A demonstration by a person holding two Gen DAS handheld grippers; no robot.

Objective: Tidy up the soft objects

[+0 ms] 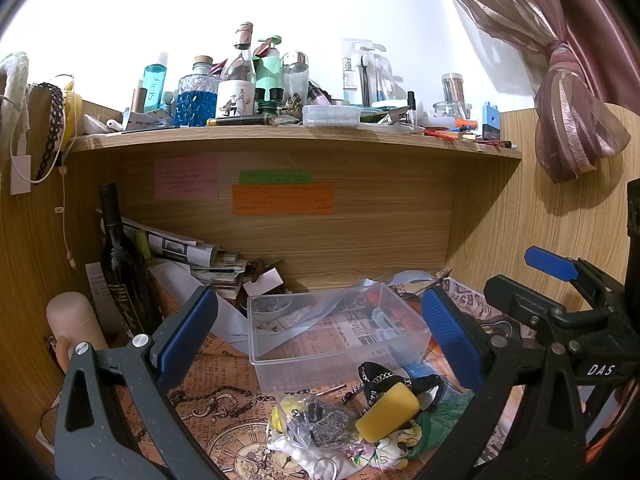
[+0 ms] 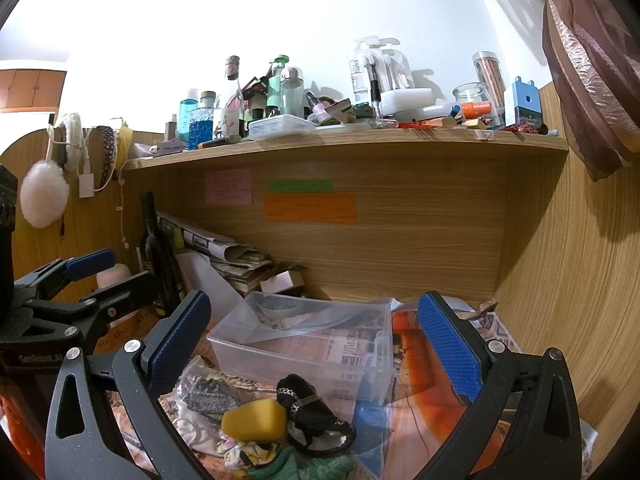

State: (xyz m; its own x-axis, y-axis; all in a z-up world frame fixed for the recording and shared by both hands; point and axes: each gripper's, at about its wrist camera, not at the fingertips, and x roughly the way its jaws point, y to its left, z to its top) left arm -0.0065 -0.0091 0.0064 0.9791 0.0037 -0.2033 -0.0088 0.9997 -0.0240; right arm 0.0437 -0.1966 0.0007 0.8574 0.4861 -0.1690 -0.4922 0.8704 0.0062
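I hold my left tool [image 1: 320,336] with its blue pads spread wide and nothing between them. My right tool [image 2: 314,344] stands just as wide, also holding nothing. In the left wrist view my right tool shows off to the right of the clear plastic box [image 1: 336,328]; in the right wrist view my left tool appears to the left of that box.

The clear plastic box sits on the desk [image 1: 224,364], which is covered with printed, newspaper-patterned paper. The box is open at the top, and I cannot make out anything soft inside it.

The soft objects lie in a heap on the desk just in front of the box, on the side nearer to me. A yellow sponge [image 1: 387,410] rests on top of the heap, touching a black pouch with chain trim [image 1: 394,382] that lies between it and the box. Beside the sponge, away from the pouch, is a clear bag with a grey patterned item [image 1: 316,420] inside. Under the sponge are a floral cloth [image 1: 390,446] and a green cloth [image 1: 442,416], nearest to me.

Behind the box, to its left, a dark wine bottle [image 1: 120,264] stands upright beside a stack of papers [image 1: 200,256]. Above the box, a wooden shelf [image 1: 280,138] carries many bottles and small things.
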